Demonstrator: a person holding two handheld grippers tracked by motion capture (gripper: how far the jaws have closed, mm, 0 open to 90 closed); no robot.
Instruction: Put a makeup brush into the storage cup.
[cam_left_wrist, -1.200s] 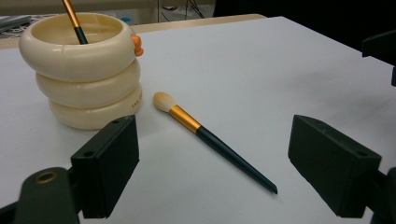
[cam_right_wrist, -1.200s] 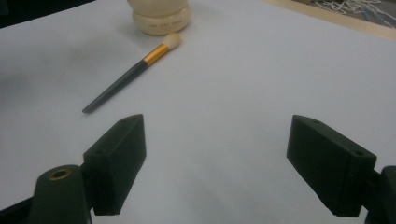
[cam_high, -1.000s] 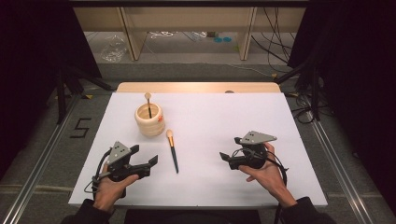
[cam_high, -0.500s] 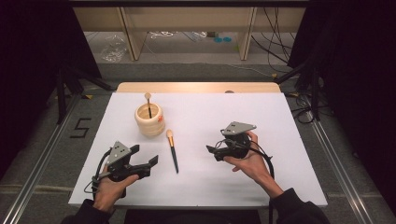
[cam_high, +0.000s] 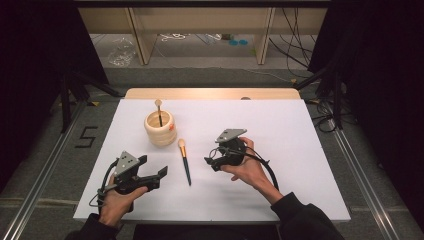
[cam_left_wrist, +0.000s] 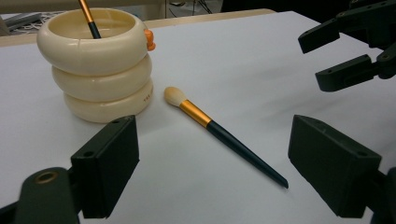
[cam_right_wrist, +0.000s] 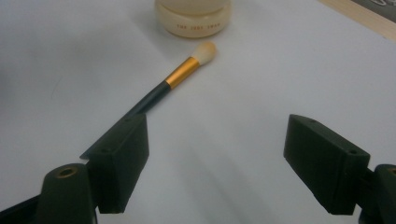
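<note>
Left gripper view: second brush (cam_left_wrist: 88, 18) inside holder (cam_left_wrist: 95, 70); right tool (cam_high: 212, 162) wide, near lying brush (cam_high: 184, 161).

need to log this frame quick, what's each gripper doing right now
Left gripper: open, holding nothing, resting left of the brush.
Right gripper: open, holding nothing, jaws pointed at the brush, not touching it.
</note>
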